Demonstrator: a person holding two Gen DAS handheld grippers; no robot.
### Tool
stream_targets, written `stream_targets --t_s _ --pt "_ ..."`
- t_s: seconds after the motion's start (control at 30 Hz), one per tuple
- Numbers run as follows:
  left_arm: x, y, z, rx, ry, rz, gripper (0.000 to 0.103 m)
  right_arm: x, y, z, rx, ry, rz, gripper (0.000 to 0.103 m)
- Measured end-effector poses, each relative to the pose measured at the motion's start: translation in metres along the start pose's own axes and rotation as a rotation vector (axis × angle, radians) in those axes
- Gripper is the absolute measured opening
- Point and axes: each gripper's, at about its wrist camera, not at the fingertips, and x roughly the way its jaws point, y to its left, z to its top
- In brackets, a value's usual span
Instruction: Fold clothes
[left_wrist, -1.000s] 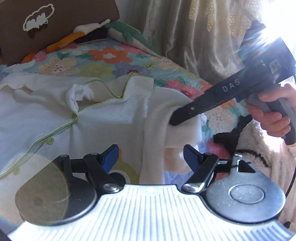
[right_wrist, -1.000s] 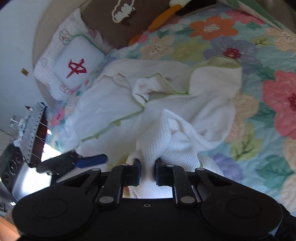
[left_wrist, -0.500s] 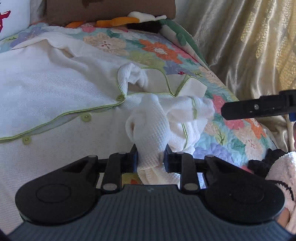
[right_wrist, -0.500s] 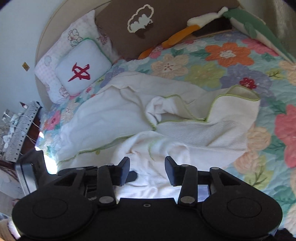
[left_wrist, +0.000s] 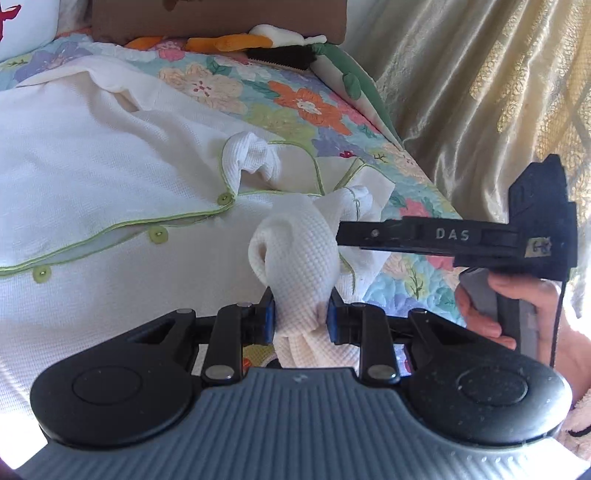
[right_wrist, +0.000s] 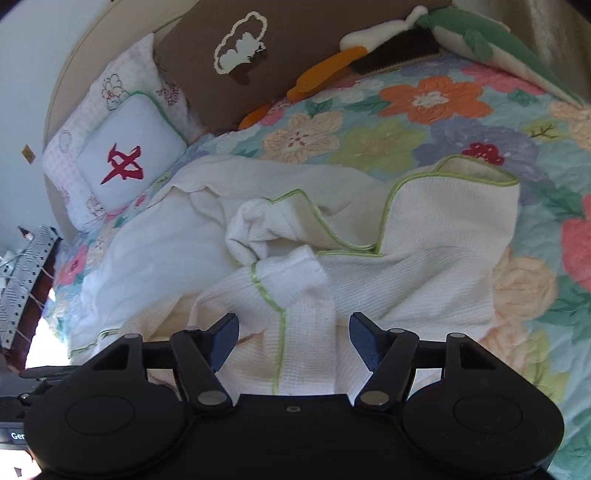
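The left tool (left_wrist: 301, 319) pinched a bunched sleeve (left_wrist: 295, 251) of the white green-trimmed cardigan (left_wrist: 92, 177) spread on the floral bedspread (right_wrist: 388, 140), while the right tool (right_wrist: 293, 338), jaws spread wide, hovered over the sleeve's cuff (right_wrist: 291, 277).

Garment (right_wrist: 424, 258) lies spread on the quilt (right_wrist: 424, 107), sleeve (left_wrist: 299, 254) bunched up at its near edge. Left gripper (left_wrist: 301, 317) is on the sleeve, one finger each side. Right gripper (right_wrist: 291, 338) hovers over the garment, fingers apart, sleeve end (right_wrist: 291, 275) just ahead. Pillows (right_wrist: 125, 158) sit behind the garment at the bed head; curtain (left_wrist: 480, 92) is right of the bed.
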Motion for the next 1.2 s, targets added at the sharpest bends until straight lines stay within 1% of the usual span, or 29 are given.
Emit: stream_targets --t_s 0.03,0.07,0.1,0.13,0.17,0.2,0.27,0.3,0.33,0.37,0.5,0.53,0.6,0.67,0.73,0.83,0.93,0.97,1.0,1.03,1.1,1.13,1.17,1.2 --pt "-0.001 0.000 0.000 -0.008 -0.006 -0.014 0.025 0.003 0.001 -0.002 -0.015 0.007 0.016 0.053" --pt "-0.001 -0.001 0.000 -0.012 -0.009 -0.025 0.025 0.006 0.001 -0.002 -0.032 0.018 0.025 0.026" --pt "-0.001 -0.001 0.000 -0.016 -0.012 -0.036 0.025 0.008 0.001 -0.003 -0.041 0.032 0.026 0.015" --pt "0.000 -0.001 0.000 -0.020 -0.015 -0.045 0.025 0.007 0.001 -0.003 -0.044 0.028 0.022 0.010" --pt "0.000 -0.002 0.000 -0.023 -0.018 -0.045 0.025 0.001 0.003 -0.003 -0.057 0.002 0.019 0.005" --pt "-0.001 -0.004 0.001 -0.019 -0.023 -0.043 0.025 -0.008 0.007 -0.002 -0.085 -0.035 0.009 0.005" --pt "-0.006 -0.009 0.003 -0.003 -0.036 -0.051 0.027 -0.031 0.019 0.001 -0.153 -0.104 -0.050 0.004" --pt "-0.009 -0.012 0.004 0.005 -0.044 -0.058 0.027 -0.044 0.023 0.002 -0.164 -0.130 -0.081 0.004" --pt "-0.012 -0.015 0.005 0.012 -0.051 -0.065 0.027 -0.057 0.027 0.004 -0.176 -0.155 -0.112 0.001" --pt "-0.016 -0.018 0.007 0.015 -0.057 -0.071 0.028 -0.073 0.031 0.005 -0.188 -0.179 -0.159 0.001" --pt "-0.026 -0.032 0.009 0.058 -0.077 -0.102 0.045 -0.135 0.042 0.004 -0.241 -0.242 -0.347 0.001" --pt "-0.028 -0.035 0.009 0.072 -0.083 -0.102 0.050 -0.151 0.042 0.003 -0.237 -0.250 -0.368 0.001" --pt "-0.030 -0.040 0.007 0.095 -0.088 -0.103 0.053 -0.181 0.041 0.000 -0.201 -0.256 -0.392 0.001" --pt "-0.029 -0.041 0.003 0.101 -0.088 -0.115 0.059 -0.207 0.043 -0.008 -0.196 -0.266 -0.401 0.001" --pt "-0.024 -0.042 0.001 0.096 -0.073 -0.109 0.066 -0.221 0.045 -0.017 -0.201 -0.227 -0.428 0.001" --pt "-0.012 -0.040 -0.005 0.103 -0.040 -0.057 0.067 -0.213 0.033 -0.028 -0.172 -0.100 -0.455 0.001" --pt "0.000 -0.036 -0.011 0.113 0.001 0.006 0.068 -0.183 0.014 -0.036 -0.119 0.085 -0.463 0.003" --pt "0.002 -0.034 -0.013 0.118 0.013 0.032 0.068 -0.175 0.010 -0.039 -0.101 0.100 -0.455 0.009" --pt "0.004 -0.031 -0.016 0.124 0.023 0.052 0.068 -0.168 0.010 -0.041 -0.089 0.114 -0.450 0.010" --pt "0.003 -0.028 -0.018 0.126 0.028 0.063 0.068 -0.163 0.013 -0.040 -0.094 0.109 -0.428 0.012" --pt "0.003 -0.023 -0.022 0.128 0.036 0.080 0.068 -0.152 0.020 -0.038 -0.104 0.100 -0.381 0.020" --pt "0.002 -0.021 -0.024 0.123 0.037 0.075 0.068 -0.147 0.025 -0.035 -0.115 0.091 -0.336 0.033" --pt "0.002 -0.019 -0.025 0.115 0.040 0.067 0.068 -0.139 0.030 -0.032 -0.130 0.079 -0.285 0.044" --pt "0.003 -0.016 -0.026 0.101 0.045 0.061 0.068 -0.130 0.034 -0.028 -0.140 0.067 -0.244 0.047"
